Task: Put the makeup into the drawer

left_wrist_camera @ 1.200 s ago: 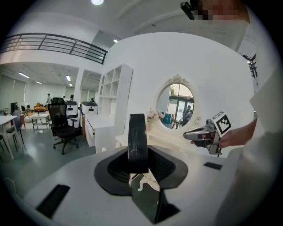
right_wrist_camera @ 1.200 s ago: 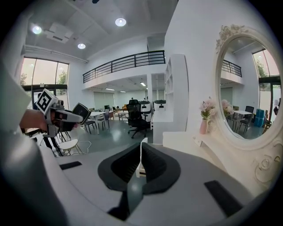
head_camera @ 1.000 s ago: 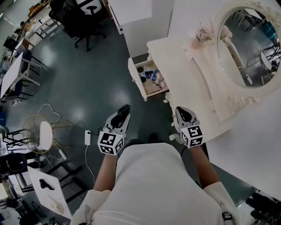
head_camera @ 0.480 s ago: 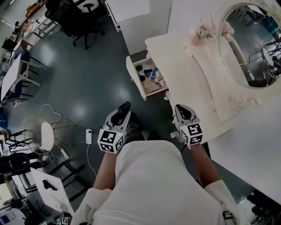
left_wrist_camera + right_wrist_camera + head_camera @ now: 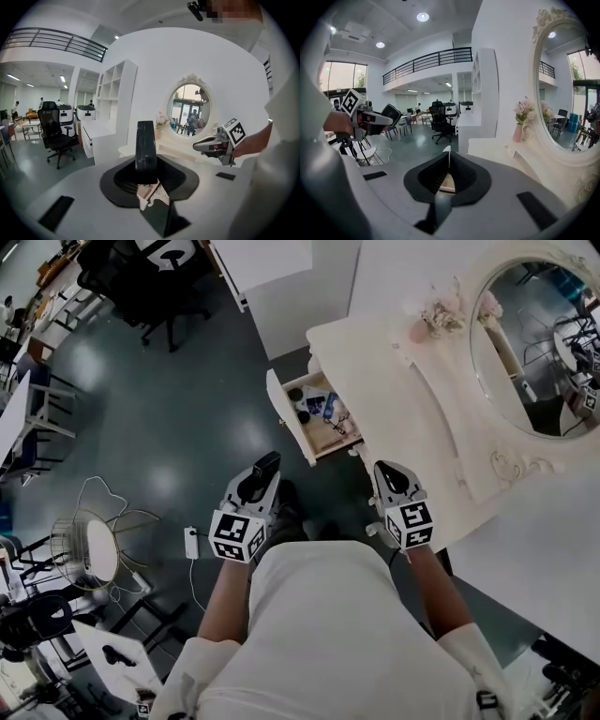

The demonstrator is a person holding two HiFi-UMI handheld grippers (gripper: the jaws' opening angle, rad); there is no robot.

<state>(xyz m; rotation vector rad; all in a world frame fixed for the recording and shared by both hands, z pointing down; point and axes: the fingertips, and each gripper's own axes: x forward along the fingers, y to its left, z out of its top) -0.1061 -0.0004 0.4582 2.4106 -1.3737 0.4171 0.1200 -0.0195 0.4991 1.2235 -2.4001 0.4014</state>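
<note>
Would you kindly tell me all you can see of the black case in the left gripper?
The black case is flat and matte, plastic-looking, with rounded corners and a seam along its edge; it looks closed. It stands upright on edge, clamped between the left gripper's jaws, short of the open drawer.

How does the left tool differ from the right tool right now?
The left tool is clamped on a black makeup case standing upright; the right tool is shut and empty. The left tool hangs over the floor, the right tool beside the white dressing table. Both point toward the open drawer.
</note>
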